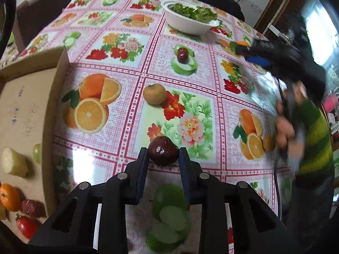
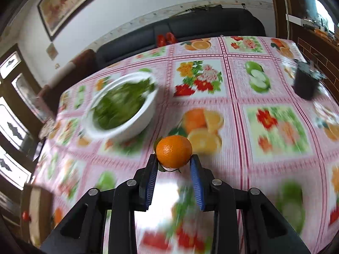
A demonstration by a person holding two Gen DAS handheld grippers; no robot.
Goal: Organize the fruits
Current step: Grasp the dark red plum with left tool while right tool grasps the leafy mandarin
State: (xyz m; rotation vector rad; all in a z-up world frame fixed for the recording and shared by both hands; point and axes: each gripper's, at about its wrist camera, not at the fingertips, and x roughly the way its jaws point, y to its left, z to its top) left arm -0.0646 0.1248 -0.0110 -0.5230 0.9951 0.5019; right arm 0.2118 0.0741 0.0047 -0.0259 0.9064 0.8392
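Note:
My left gripper [image 1: 163, 151] is shut on a dark red plum [image 1: 162, 152] just above the tablecloth. My right gripper [image 2: 173, 158] is shut on an orange mandarin [image 2: 173, 152] and holds it above the table; it also shows blurred at the right of the left wrist view [image 1: 241, 48]. A brown round fruit [image 1: 154, 93] and a small dark red fruit [image 1: 181, 55] lie on the table ahead of the left gripper. A cardboard box [image 1: 31, 84] at the left holds a mandarin [image 1: 9, 196], a tomato [image 1: 25, 226], a green grape [image 1: 37, 152] and other pieces.
A white bowl of green leaves [image 1: 188, 24] stands at the far side of the table, and shows in the right wrist view [image 2: 146, 114]. A dark cup-like object [image 2: 305, 82] stands at the right. A sofa [image 2: 190, 29] lies beyond the table.

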